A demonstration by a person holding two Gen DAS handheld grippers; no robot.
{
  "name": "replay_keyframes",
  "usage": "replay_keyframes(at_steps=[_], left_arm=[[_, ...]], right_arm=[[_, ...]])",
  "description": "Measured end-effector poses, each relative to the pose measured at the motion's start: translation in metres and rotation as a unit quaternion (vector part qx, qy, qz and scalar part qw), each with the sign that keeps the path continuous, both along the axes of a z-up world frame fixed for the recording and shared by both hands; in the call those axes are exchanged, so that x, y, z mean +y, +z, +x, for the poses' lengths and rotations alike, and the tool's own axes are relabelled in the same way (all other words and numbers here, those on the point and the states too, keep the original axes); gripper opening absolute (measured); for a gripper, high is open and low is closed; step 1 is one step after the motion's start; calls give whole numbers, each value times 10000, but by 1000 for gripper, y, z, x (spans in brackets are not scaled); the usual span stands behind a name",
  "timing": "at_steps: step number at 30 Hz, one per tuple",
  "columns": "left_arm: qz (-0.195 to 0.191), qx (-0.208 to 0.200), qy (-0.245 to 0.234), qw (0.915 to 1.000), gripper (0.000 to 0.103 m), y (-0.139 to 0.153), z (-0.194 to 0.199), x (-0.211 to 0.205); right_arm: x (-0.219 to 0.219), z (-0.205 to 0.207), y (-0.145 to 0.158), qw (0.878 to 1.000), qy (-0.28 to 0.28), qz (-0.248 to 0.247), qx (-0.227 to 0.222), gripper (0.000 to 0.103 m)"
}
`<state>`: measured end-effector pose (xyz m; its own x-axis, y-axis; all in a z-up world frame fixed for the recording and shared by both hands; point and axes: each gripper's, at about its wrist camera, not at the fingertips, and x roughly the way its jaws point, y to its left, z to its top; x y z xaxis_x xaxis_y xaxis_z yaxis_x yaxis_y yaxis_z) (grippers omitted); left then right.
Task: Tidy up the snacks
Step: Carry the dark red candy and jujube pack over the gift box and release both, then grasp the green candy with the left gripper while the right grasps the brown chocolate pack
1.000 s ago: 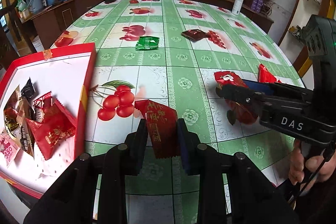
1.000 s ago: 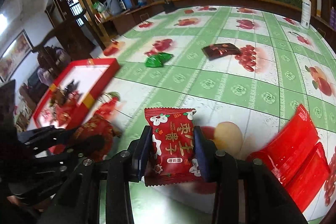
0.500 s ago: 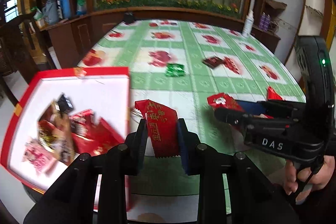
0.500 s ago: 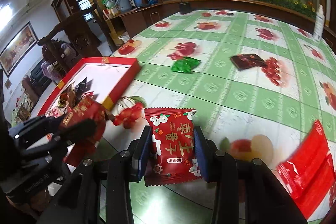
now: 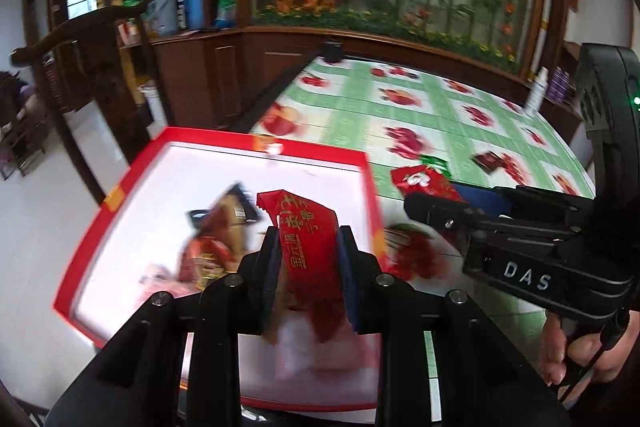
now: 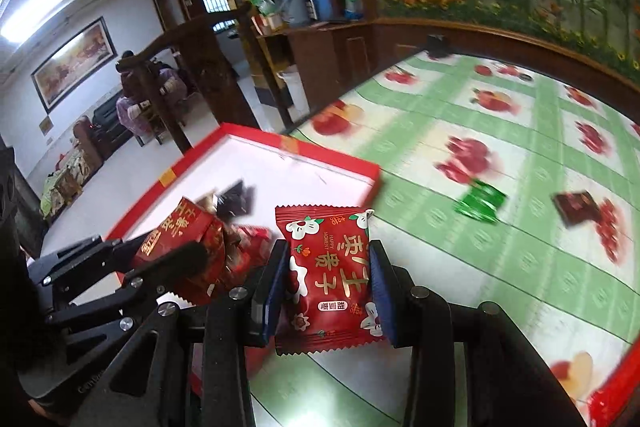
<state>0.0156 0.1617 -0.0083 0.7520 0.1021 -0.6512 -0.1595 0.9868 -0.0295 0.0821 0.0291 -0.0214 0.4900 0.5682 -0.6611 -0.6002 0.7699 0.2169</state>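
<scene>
Over red tray [image 5: 362, 163], left claw [image 5: 309, 259] level (gripping red packet [image 5: 308, 239]).

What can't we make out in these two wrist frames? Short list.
- Left wrist: snacks already in the red box are motion-blurred, and the left gripper with its red gold-lettered packet hides part of them; no count.
- Left wrist: the right gripper covers most of its flower-print packet.
- Right wrist: green wrapper and dark wrapper are smeared; labels unreadable.
- Right wrist: red pack is cut off by the frame edge.
</scene>
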Motion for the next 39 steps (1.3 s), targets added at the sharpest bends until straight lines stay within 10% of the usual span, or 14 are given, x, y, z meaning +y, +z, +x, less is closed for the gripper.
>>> replay_keyframes(at_steps=[8, 11, 19, 28, 39], left_arm=[[74, -41, 1059, 9943, 26, 1, 2, 56], [115, -45, 1355, 9907, 47, -1, -1, 68], [280, 72, 967, 9949, 53, -4, 7, 38], [262, 175, 286, 9991, 68, 15, 60, -27], [129, 800, 290, 9963, 69, -23, 186, -110]], right_arm=[[35, 15, 10, 9966, 317, 762, -62, 45], [34, 29, 9, 9886, 452, 1402, 301, 79], [-42, 65, 0, 9871, -631, 1460, 164, 82], [-190, 104, -9, 9552, -2642, 1318, -175, 84], [-279, 122, -47, 8953, -3711, 2166, 1173, 84]])
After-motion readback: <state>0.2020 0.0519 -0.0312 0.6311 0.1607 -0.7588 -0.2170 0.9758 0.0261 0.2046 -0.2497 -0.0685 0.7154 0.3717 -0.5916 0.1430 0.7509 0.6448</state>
